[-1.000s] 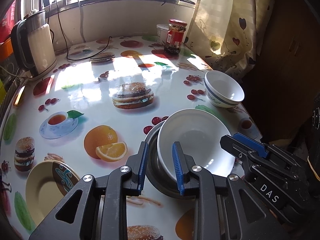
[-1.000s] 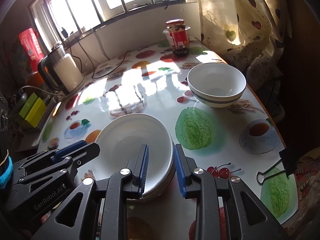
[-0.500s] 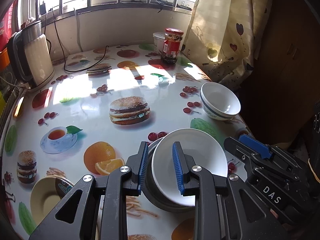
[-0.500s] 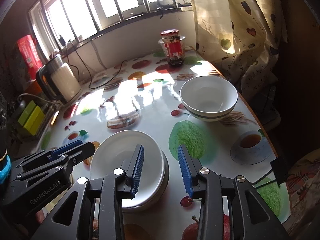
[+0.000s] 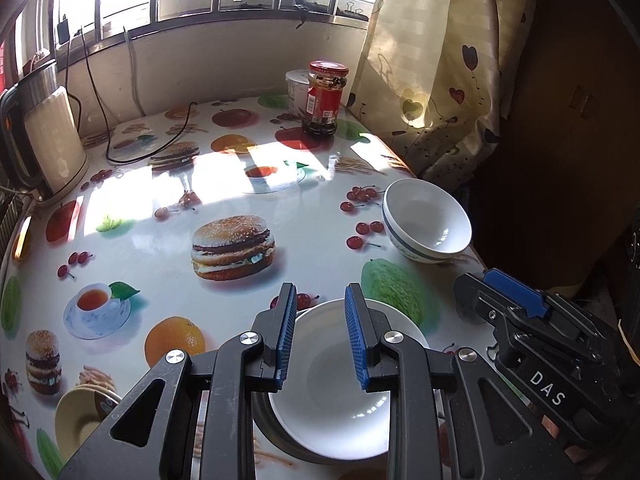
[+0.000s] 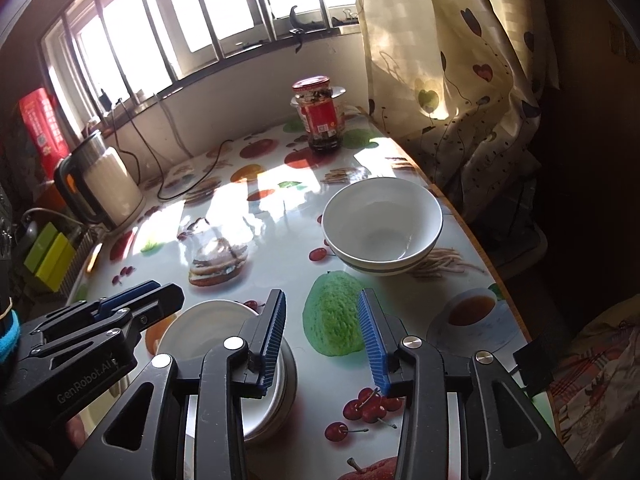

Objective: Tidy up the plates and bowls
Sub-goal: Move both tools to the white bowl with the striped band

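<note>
A white dish (image 5: 332,400) lies stacked in a dark metal dish (image 5: 272,428) at the table's near edge; the stack also shows in the right wrist view (image 6: 208,328). My left gripper (image 5: 320,340) is open and empty above it. My right gripper (image 6: 324,340) is open and empty, to the right of the stack, over a green fruit print. A white bowl with a dark band (image 6: 382,228) stands farther ahead by the right edge, also seen in the left wrist view (image 5: 426,222). A beige plate (image 5: 80,416) lies at the near left.
A red-lidded jar (image 5: 324,98) and a white tub (image 5: 296,92) stand at the far end. An electric kettle (image 5: 48,140) with its cable stands far left. A curtain (image 6: 460,80) hangs along the right table edge (image 6: 480,248).
Both grippers have pulled back and risen from the stacked dishes. The right gripper has opened wider and shifted right. The white dish stays in the metal dish.
</note>
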Motion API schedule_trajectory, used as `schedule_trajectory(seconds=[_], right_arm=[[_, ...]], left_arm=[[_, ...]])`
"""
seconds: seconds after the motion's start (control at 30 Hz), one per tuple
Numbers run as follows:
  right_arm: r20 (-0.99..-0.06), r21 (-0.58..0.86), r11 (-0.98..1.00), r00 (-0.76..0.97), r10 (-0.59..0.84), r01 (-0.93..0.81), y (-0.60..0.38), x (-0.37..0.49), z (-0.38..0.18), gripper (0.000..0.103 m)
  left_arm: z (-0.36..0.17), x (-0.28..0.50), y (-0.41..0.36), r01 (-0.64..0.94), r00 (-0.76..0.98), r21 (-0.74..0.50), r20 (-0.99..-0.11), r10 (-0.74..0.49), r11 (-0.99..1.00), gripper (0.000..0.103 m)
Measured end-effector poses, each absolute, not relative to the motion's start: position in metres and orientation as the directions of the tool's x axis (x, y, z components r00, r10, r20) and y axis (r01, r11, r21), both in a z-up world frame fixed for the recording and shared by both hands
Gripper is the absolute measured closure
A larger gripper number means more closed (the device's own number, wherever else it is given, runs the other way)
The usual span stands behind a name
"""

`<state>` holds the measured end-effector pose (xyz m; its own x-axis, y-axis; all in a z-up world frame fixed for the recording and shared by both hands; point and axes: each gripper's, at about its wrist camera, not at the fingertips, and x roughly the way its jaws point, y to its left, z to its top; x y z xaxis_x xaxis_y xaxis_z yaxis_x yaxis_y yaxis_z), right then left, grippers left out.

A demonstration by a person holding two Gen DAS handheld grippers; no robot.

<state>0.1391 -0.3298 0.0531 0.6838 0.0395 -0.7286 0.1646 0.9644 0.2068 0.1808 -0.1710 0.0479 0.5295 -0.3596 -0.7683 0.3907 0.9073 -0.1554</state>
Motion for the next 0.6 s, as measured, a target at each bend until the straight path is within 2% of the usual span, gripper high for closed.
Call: schedule_trajectory(seconds=[0.6], right_arm=[[-0.731, 0.186, 0.957, 0.682, -0.017, 0.224, -0.368, 0.158, 0.05, 0.065]], left_arm=[[0.043, 0.211, -0.208, 0.421, 0.49, -0.176, -0.781, -0.387, 0.89, 0.077]])
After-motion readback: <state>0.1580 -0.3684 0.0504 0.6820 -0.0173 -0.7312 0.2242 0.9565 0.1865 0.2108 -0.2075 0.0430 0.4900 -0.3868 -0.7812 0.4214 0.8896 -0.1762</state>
